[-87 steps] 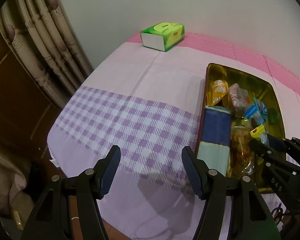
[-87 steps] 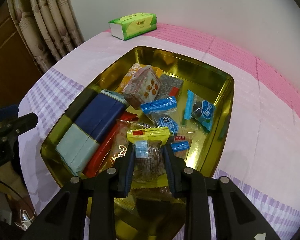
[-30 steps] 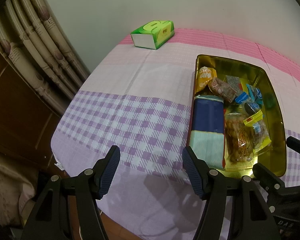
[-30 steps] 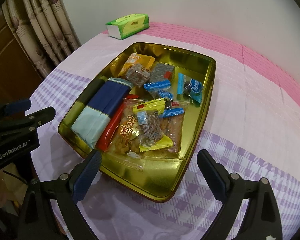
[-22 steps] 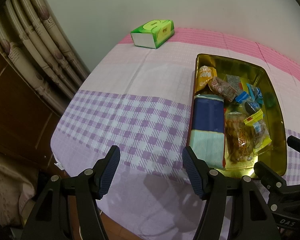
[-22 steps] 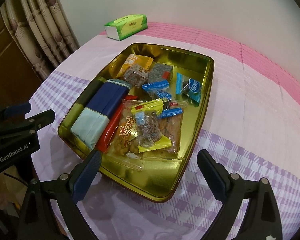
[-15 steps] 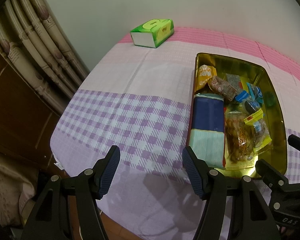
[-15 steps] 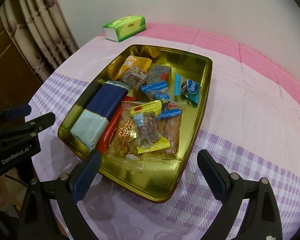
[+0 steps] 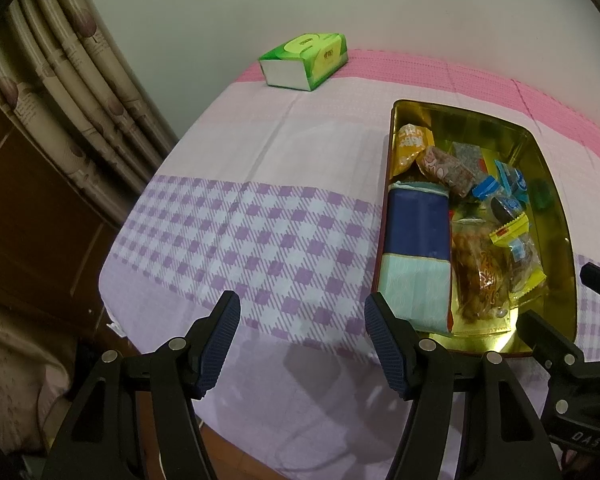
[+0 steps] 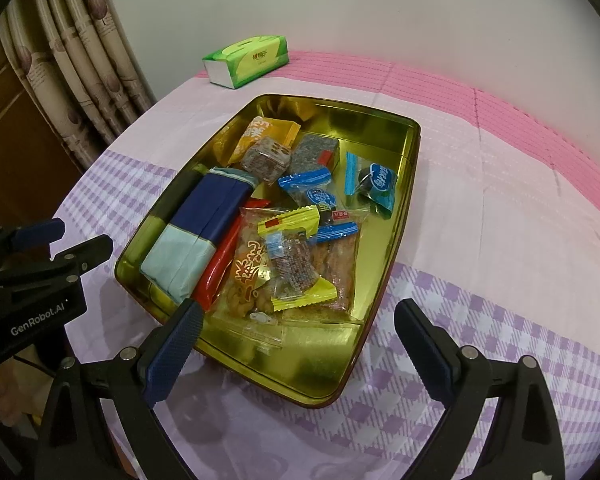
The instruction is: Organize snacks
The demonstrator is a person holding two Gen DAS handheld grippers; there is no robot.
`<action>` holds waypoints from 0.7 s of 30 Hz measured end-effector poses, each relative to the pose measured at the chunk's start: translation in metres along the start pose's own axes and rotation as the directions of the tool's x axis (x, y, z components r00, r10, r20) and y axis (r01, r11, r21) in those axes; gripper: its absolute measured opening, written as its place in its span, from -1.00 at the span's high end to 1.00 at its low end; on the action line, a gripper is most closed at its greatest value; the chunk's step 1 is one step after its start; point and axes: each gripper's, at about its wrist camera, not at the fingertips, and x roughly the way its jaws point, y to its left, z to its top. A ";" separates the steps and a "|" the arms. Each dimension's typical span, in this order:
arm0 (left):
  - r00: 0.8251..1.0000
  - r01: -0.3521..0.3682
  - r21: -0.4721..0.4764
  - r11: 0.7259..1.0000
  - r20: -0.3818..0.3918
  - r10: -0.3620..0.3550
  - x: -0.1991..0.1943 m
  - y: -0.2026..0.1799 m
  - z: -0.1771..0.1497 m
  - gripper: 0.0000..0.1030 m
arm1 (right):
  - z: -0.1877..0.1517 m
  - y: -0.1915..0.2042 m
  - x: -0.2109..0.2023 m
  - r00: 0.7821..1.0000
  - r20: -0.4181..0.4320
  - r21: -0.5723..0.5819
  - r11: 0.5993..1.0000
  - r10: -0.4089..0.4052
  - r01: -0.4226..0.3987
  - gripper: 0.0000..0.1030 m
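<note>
Right gripper (image 10: 300,350) now empty, withdrawn

Left claw (image 9: 302,340), lower centre: black angular arms, ribbed navy pads (image 9: 219,344), silver screws. Right claw (image 10: 300,354), lower centre: identical build. Body at left edge marked "GenRobot.AI" in white.

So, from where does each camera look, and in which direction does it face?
Left wrist: sits on the left gripper, faces the checked tablecloth beside the gold tray; own open fingers and the right gripper show.
Right wrist: sits on the right gripper, faces down into the gold tray; own open fingers and the left gripper show.
Shared: tray, snacks, green tissue box.
</note>
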 end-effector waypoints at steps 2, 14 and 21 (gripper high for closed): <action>1.000 -0.001 0.000 1.000 0.000 0.001 0.000 -0.001 0.002 -0.27 | 0.001 0.000 0.001 1.000 -0.001 -0.001 1.000 -0.001 0.001 -0.85; 1.000 0.001 0.002 1.000 -0.001 -0.001 0.000 -0.001 0.001 -0.27 | 0.001 0.000 0.002 1.000 -0.002 -0.003 1.000 -0.002 0.002 -0.85; 1.000 -0.001 0.003 1.000 -0.001 0.001 0.000 0.000 -0.001 -0.27 | 0.001 0.001 0.003 1.000 -0.007 -0.006 1.000 -0.001 0.001 -0.85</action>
